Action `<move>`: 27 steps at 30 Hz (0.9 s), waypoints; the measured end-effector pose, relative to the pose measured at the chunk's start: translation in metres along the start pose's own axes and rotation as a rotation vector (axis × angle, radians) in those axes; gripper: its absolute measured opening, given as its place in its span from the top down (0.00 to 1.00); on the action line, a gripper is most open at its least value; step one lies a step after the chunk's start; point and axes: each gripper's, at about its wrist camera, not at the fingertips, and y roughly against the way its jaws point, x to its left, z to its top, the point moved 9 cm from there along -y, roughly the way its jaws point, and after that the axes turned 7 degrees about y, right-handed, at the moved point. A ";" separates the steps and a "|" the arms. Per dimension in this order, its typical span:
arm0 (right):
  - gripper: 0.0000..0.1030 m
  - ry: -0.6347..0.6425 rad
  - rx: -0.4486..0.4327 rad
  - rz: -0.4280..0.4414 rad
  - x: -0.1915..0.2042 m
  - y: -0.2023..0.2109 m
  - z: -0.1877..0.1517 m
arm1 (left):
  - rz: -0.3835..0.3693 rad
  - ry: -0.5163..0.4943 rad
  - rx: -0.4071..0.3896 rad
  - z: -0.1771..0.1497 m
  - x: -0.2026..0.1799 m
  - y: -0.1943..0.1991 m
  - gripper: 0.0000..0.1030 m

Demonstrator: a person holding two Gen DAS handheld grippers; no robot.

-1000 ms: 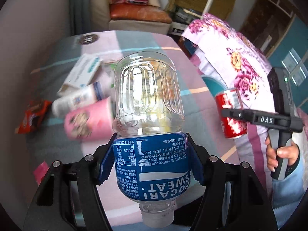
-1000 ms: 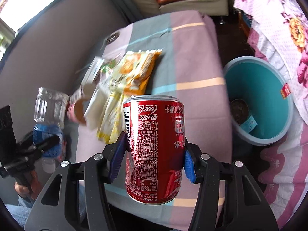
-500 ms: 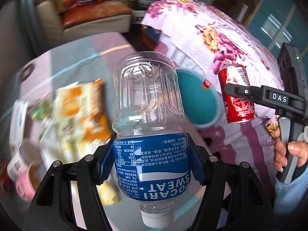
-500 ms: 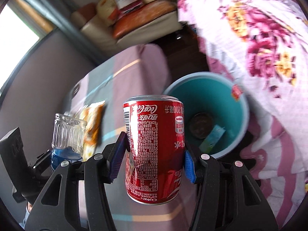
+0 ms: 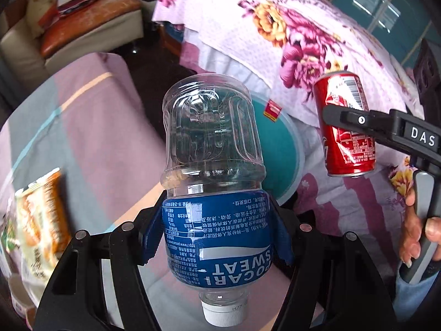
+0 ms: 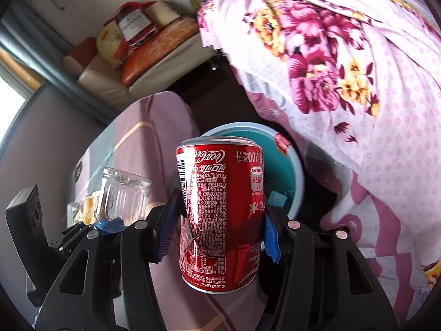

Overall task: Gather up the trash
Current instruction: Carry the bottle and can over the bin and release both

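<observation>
My left gripper is shut on an upside-down clear plastic bottle with a blue Pocari Sweat label, cap toward me. My right gripper is shut on an upside-down red Coca-Cola can. The can also shows in the left wrist view, to the right of the bottle. A teal trash bin stands on the floor behind the can, with some scraps inside; in the left wrist view the bin lies behind the bottle, mostly hidden. Both items hang in the air near the bin.
A table with a pink and grey striped cloth lies to the left, with an orange snack bag on it. A bed with a floral cover rises right of the bin. A sofa stands at the back.
Both grippers have swung right, away from the table's trash and toward the teal bin, which now sits directly behind both held items. Both grips are unchanged.
</observation>
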 end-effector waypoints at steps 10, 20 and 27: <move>0.51 -0.037 0.026 -0.015 -0.018 -0.017 0.001 | -0.014 0.018 0.061 0.001 -0.005 -0.031 0.31; 0.51 -0.032 0.043 -0.011 -0.014 -0.026 0.001 | -0.027 0.044 0.017 0.003 0.002 -0.015 0.20; 0.50 -0.016 0.061 -0.015 -0.008 -0.031 -0.001 | -0.047 0.085 -0.012 -0.003 0.018 0.005 0.20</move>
